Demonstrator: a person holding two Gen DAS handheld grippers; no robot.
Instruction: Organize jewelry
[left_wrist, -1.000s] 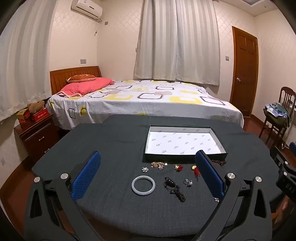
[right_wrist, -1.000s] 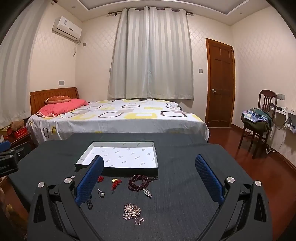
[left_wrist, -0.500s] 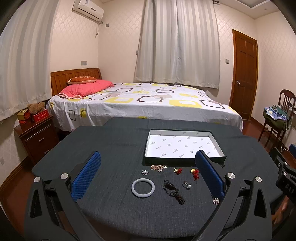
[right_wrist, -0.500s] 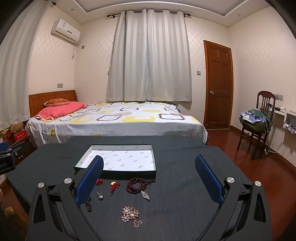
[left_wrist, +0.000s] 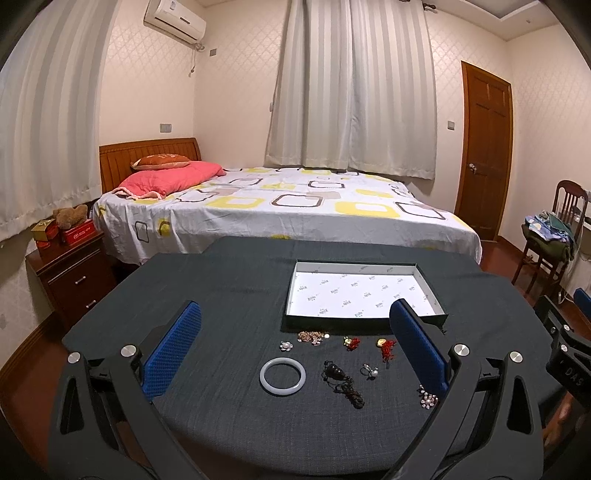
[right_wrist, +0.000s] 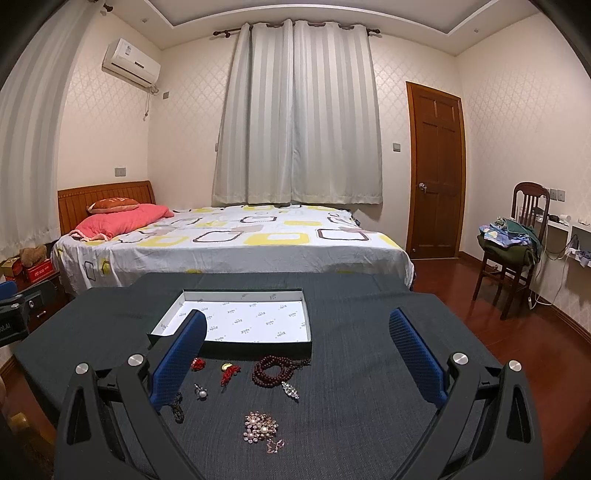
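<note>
Hovering over scattered jewelry (right_wrist: 260, 431) near the tray (left_wrist: 428, 282), both grippers' jaws spread apart, empty

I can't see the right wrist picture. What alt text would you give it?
An open gripper hangs over a dark table strewn with jewelry: a pearl brooch, red beads and small earrings. An empty white-lined tray lies beyond, with a bed behind.

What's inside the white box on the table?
Nothing yet. The box shows only white printed lining paper; the jewelry lies outside, in front. The right gripper's left finger hides one near corner.
</note>
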